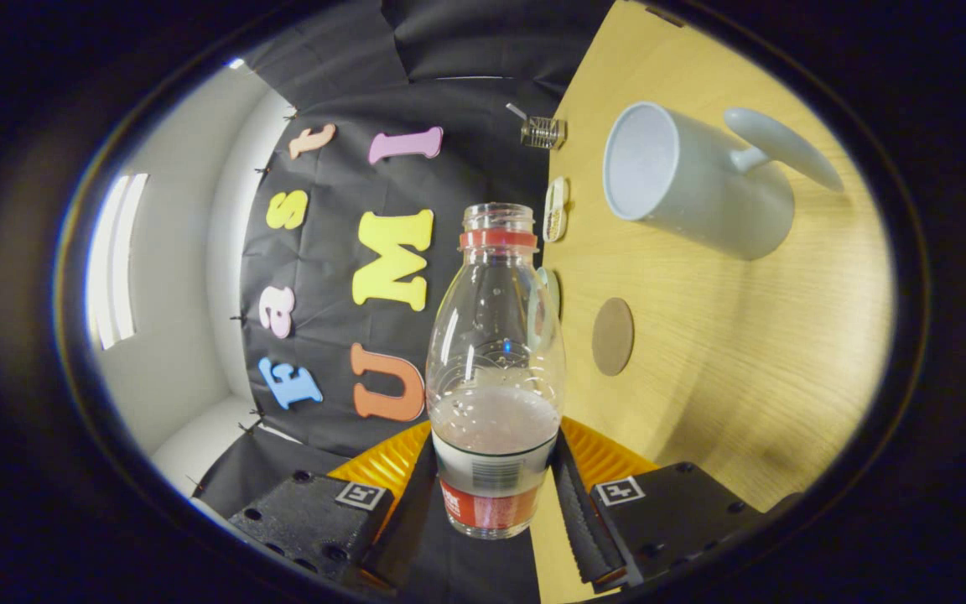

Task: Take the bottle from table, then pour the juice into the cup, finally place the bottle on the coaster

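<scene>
Tongs (490, 495) clamped on both sides of an uncapped bottle (495, 352), lifted and rolled sideways, pink juice low inside. Further right on the tilted tabletop (726, 352): round coaster (612, 336), then white cup (693, 180). Bottle taken, seemingly; pouring and placing remain.

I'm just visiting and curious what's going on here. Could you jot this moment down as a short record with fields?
claw: two fingers pressed on the base of the bottle, holding it
bottle: clear plastic, cap off, pinkish juice low inside, tipped along with the view
cup: white mug with handle, on the table beyond the bottle, looks empty
coaster: round, brown, bare, between bottle and cup
table: light wood
stage: bottle lifted, nothing pouring yet
</scene>
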Demonstrator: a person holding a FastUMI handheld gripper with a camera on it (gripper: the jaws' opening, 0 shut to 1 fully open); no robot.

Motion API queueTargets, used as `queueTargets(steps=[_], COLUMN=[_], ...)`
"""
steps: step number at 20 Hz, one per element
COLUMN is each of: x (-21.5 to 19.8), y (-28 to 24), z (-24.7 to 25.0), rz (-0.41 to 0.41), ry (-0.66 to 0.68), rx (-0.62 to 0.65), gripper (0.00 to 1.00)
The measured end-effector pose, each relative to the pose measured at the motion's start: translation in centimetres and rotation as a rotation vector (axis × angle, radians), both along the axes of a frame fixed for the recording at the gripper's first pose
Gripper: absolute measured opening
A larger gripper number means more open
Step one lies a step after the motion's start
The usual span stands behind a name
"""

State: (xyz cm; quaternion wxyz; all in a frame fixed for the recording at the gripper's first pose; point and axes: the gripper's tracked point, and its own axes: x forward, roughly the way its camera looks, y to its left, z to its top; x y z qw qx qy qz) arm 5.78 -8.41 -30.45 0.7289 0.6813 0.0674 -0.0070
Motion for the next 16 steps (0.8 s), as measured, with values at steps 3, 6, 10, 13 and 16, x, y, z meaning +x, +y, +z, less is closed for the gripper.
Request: queueTargets(steps=[3,6,10,13,16], x=[0.0,0.1,0.2,0.2,0.1], y=[-0.5,-0.9,-1.2,-1.7,-2.0], z=[0.4,0.3,0.4,0.7,0.7], rz=[-0.020,-0.047,-0.056,-0.069,-0.079], ry=[-0.011,0.009,0.016,0.005,0.004], rx=[0.054,0.125,0.166,0.198,0.223], gripper=[0.76,0.76,0.76,0.76,0.76])
